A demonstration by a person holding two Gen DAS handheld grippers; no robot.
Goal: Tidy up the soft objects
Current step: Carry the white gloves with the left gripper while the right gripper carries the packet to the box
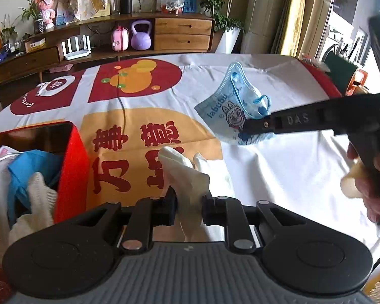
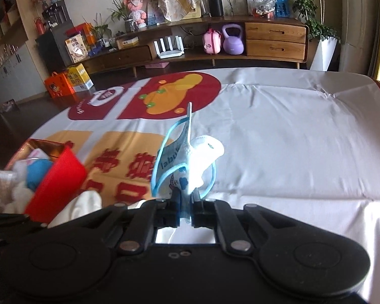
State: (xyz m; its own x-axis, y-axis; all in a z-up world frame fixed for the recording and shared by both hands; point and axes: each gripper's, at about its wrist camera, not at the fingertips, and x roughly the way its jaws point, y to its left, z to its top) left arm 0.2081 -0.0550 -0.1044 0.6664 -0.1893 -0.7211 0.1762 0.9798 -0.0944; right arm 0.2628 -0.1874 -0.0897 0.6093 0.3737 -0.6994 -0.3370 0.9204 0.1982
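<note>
My left gripper (image 1: 189, 204) is shut on a white glove (image 1: 187, 174) and holds it above the printed cloth, just right of the red box (image 1: 72, 167). The box holds white and blue soft items (image 1: 25, 174). My right gripper (image 2: 184, 209) is shut on a light blue "labubu" face mask (image 2: 179, 162) and holds it up above the cloth. In the left wrist view the mask (image 1: 230, 106) hangs from the right gripper's fingers (image 1: 258, 124) at the right. The red box (image 2: 55, 177) also shows at the left of the right wrist view, beside the white glove (image 2: 86, 200).
The table is covered by a white cloth (image 2: 291, 131) with red and orange prints. Beyond the far edge stands a wooden sideboard (image 2: 273, 38) with a purple kettlebell (image 2: 232, 40) and a pink case. A person's hand (image 1: 367, 177) grips the right tool.
</note>
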